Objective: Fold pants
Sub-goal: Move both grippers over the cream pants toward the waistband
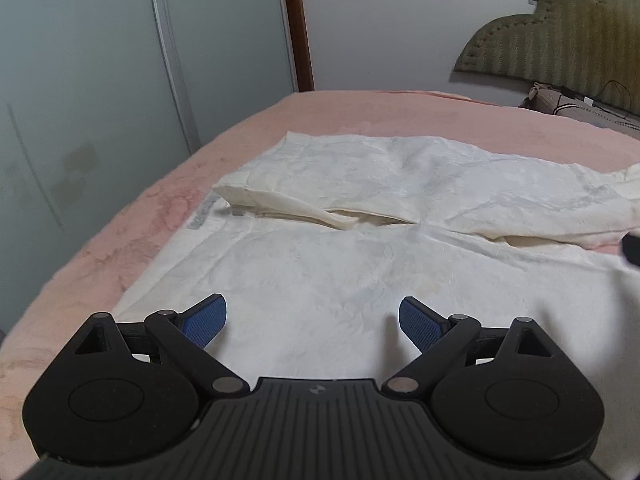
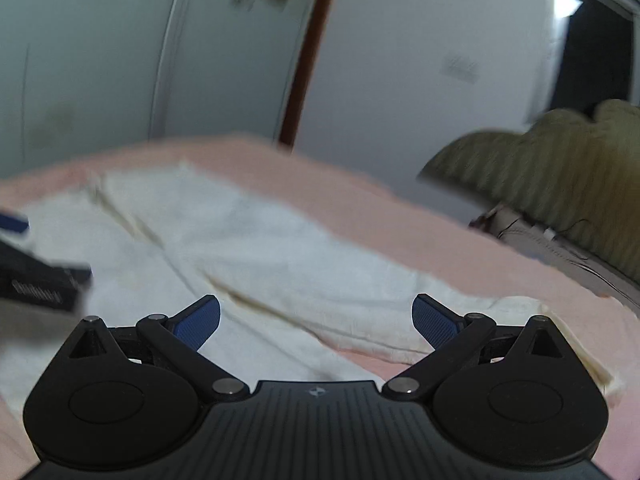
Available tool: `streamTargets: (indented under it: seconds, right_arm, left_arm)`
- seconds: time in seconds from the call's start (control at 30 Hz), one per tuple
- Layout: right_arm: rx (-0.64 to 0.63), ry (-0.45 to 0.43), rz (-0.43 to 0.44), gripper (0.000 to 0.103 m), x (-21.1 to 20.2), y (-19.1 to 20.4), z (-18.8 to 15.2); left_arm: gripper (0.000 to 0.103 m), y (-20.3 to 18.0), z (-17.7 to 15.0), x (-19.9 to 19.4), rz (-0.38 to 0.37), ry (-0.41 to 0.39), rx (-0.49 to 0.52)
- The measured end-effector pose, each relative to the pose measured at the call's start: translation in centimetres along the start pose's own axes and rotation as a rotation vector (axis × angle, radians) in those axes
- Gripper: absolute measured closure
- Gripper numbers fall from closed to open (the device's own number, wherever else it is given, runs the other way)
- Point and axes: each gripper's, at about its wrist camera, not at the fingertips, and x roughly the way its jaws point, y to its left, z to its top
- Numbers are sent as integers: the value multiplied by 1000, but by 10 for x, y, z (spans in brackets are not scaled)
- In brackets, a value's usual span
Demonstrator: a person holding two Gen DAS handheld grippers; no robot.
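White pants (image 1: 360, 208) lie spread on a pink bed (image 1: 120, 240), waist toward the left with a flap folded over near the waistband, legs running to the right. My left gripper (image 1: 313, 316) is open and empty, just above the near part of the pants. In the blurred right wrist view the pants (image 2: 260, 240) show both legs side by side. My right gripper (image 2: 316, 316) is open and empty above the near leg. The left gripper's body (image 2: 40, 284) shows at the left edge of that view.
A grey sliding wardrobe (image 1: 100, 80) stands beyond the bed's left edge. An olive padded headboard (image 1: 560, 32) and a pillow with cables (image 1: 580, 108) are at the far right. The bed's edge curves along the left.
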Motion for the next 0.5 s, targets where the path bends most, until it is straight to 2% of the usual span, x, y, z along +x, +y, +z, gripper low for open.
streamTargets:
  seconds: [0.07, 0.13, 0.17, 0.2, 0.27, 0.3, 0.37, 0.5]
  right_arm:
    - [-9, -88, 45, 0, 13, -11, 11]
    - [-41, -221, 80, 0, 20, -18, 24]
    - [-79, -263, 115, 0, 28, -19, 31]
    - [-119, -257, 155, 0, 41, -19, 40]
    - [-186, -142, 237, 0, 76, -17, 56]
    - [-206, -107, 246, 0, 93, -16, 61]
    - [-198, -84, 249, 0, 126, -19, 71]
    - [61, 89, 335, 0, 199, -43, 93]
  left_arm:
    - [8, -3, 1, 11, -18, 9, -8]
    - [8, -8, -3, 19, -21, 1, 8]
    - [8, -10, -5, 22, -14, -4, 20]
    - [7, -12, -8, 26, -6, -8, 32]
    - [4, -15, -14, 34, 3, -9, 46]
    - [3, -16, -17, 34, 6, -21, 46]
    - [2, -19, -19, 31, 7, -39, 62]
    - [1, -26, -22, 31, 17, -61, 96]
